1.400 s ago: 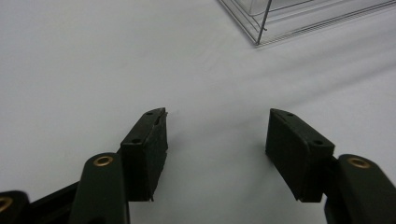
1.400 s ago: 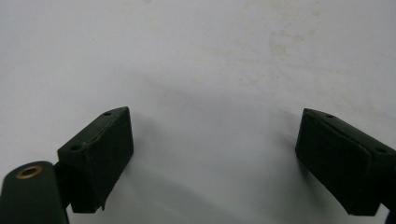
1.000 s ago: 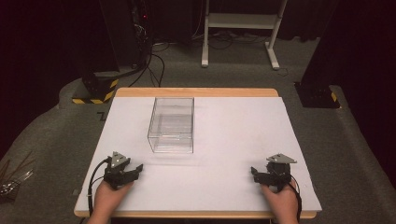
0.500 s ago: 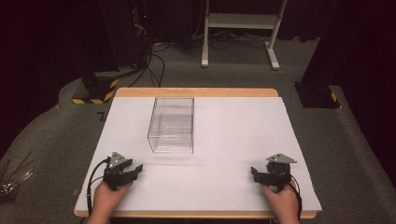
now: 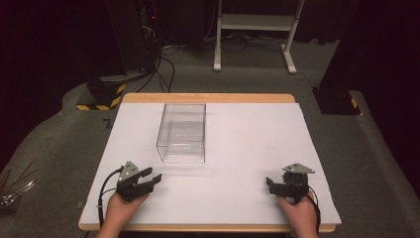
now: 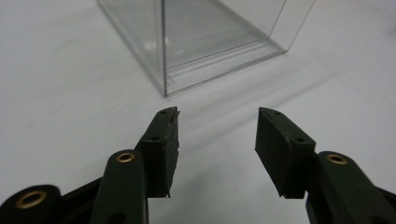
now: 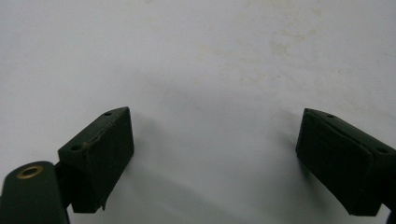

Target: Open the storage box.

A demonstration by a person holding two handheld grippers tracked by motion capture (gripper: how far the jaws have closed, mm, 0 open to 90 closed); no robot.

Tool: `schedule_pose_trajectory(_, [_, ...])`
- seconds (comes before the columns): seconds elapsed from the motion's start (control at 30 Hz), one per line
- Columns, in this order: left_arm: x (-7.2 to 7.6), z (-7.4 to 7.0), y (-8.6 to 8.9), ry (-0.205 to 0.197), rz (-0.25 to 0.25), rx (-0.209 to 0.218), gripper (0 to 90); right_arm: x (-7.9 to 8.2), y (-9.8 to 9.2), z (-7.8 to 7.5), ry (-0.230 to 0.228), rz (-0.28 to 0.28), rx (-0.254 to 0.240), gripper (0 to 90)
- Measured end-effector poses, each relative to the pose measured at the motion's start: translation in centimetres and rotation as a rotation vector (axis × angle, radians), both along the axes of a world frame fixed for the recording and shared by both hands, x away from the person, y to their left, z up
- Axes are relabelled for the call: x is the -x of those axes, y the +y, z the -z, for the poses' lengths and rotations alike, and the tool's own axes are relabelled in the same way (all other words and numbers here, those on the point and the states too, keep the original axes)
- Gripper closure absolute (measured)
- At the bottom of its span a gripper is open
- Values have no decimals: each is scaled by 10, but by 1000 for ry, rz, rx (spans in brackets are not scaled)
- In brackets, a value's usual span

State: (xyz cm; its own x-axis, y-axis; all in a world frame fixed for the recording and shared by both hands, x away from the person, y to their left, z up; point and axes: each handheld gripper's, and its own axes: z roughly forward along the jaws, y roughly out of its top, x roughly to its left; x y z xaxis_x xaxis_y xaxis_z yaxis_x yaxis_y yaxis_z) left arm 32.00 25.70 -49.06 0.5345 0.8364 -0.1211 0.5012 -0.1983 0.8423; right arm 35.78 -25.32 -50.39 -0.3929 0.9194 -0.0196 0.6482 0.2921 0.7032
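Nothing begun, I judge: my left hand-held gripper (image 5: 148, 179) and right hand-held gripper (image 5: 273, 184) gape empty on the desk (image 5: 247, 139); clear box (image 5: 182, 132) sits untouched at 12 o'clock from the left one.

Two hand-held grippers, each in a hand, jaws apart

The left hand-held gripper (image 5: 151, 178) angled inward; the right hand-held gripper (image 5: 270, 183) gaped wider, both hands low at the near edge.

In the left gripper view the clear, open-topped plastic box (image 6: 210, 42) is cut off by the top edge, so its far end and rim go unseen, while the high view crops the thin sticks (image 5: 14, 186) on the floor at its left edge.
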Motion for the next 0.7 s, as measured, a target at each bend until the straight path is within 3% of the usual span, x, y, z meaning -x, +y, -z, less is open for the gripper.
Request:
schedule_pose_trajectory(0.03, [-1,-2,-2,-10,11,29,497,0,0,0,0,0,0,111])
schedule_pose_trajectory(0.13, [-2,-5,-2,-16,17,44,501,0,0,0,0,0,0,111])
schedule_pose_trajectory(0.27, [-7,-12,-3,-25,21,105,519,0,0,0,-1,0,0,111])
schedule_pose_trajectory(0.43, [-11,-21,-5,-42,33,118,543,0,0,0,-2,0,0,111])
schedule_pose_trajectory(0.53, [-16,-24,-6,-40,30,101,573,0,0,0,-3,0,0,111])
schedule_pose_trajectory(0.7, [-25,-25,-8,-28,37,116,569,0,0,0,-3,0,0,111])
